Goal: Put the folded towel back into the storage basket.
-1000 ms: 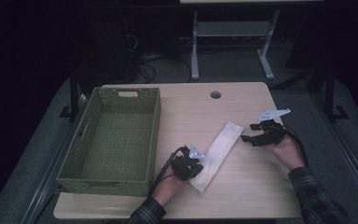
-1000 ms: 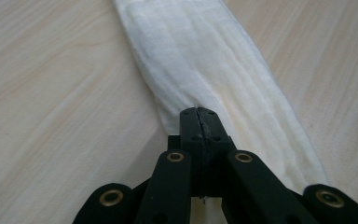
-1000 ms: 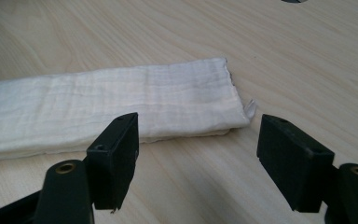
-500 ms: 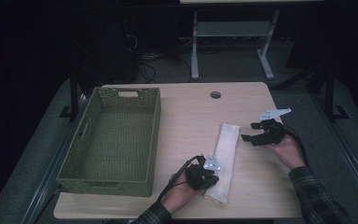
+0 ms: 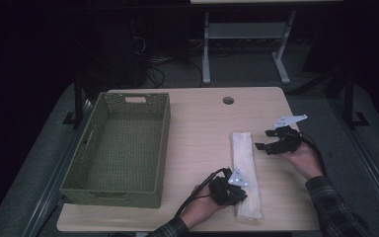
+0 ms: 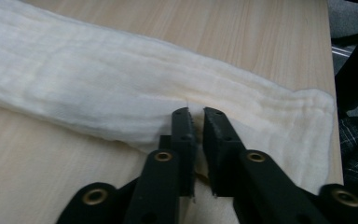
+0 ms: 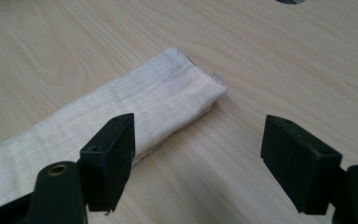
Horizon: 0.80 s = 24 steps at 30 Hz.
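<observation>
Folded cloth [image 5: 245, 173] lengthwise near worktop's right edge, long axis front to back. Left gripper [image 6: 198, 122] at near end, jaws just parting, slightly ajar. Right gripper [image 7: 198, 161] spread beside far end

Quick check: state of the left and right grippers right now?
Left gripper: jaws just opening, narrow gap, at the folded white cloth, not clamped.
Right gripper: open, empty.

Bare table [image 5: 202, 128] lies open between basket [image 5: 123, 148] and cloth [image 5: 244, 173].
</observation>
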### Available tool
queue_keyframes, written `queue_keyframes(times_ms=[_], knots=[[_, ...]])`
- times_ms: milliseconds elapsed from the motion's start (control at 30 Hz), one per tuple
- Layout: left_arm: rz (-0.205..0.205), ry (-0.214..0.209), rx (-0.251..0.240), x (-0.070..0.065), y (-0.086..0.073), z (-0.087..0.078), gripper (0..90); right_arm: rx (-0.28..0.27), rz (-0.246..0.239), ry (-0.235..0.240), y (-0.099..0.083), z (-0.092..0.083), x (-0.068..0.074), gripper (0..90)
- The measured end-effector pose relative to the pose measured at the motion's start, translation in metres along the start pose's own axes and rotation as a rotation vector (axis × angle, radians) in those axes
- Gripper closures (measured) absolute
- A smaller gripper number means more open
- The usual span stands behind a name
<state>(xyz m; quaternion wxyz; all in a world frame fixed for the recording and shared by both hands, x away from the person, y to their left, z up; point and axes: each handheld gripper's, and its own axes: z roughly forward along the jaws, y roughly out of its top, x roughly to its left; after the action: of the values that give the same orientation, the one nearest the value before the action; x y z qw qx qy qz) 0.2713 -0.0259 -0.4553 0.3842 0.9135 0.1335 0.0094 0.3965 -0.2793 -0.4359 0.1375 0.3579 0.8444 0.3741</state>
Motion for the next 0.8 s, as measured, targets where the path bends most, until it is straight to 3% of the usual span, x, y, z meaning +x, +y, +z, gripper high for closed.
queue_keyframes(times_ms=[33,67,233,367,567,800], knots=[[-0.01,-0.003,-0.011,0.0,0.001,-0.001,71.2,-0.003,0.0,0.0,0.0,0.0,0.0,25.5],[0.016,0.0,-0.009,0.003,0.003,-0.005,67.4,-0.005,0.002,0.0,0.0,-0.001,0.0,25.4],[0.037,-0.032,-0.005,0.01,0.009,-0.006,45.6,-0.002,0.005,0.003,0.0,-0.002,0.0,24.7],[0.074,-0.046,0.014,0.013,0.015,-0.003,34.3,-0.006,0.013,-0.001,0.0,-0.003,-0.001,24.5],[0.144,-0.052,0.035,0.017,0.021,0.007,23.1,-0.01,0.008,-0.004,-0.001,-0.004,-0.003,24.3],[0.197,-0.071,0.048,0.014,0.026,0.021,18.4,-0.011,0.016,-0.008,-0.002,-0.005,-0.005,24.3]])
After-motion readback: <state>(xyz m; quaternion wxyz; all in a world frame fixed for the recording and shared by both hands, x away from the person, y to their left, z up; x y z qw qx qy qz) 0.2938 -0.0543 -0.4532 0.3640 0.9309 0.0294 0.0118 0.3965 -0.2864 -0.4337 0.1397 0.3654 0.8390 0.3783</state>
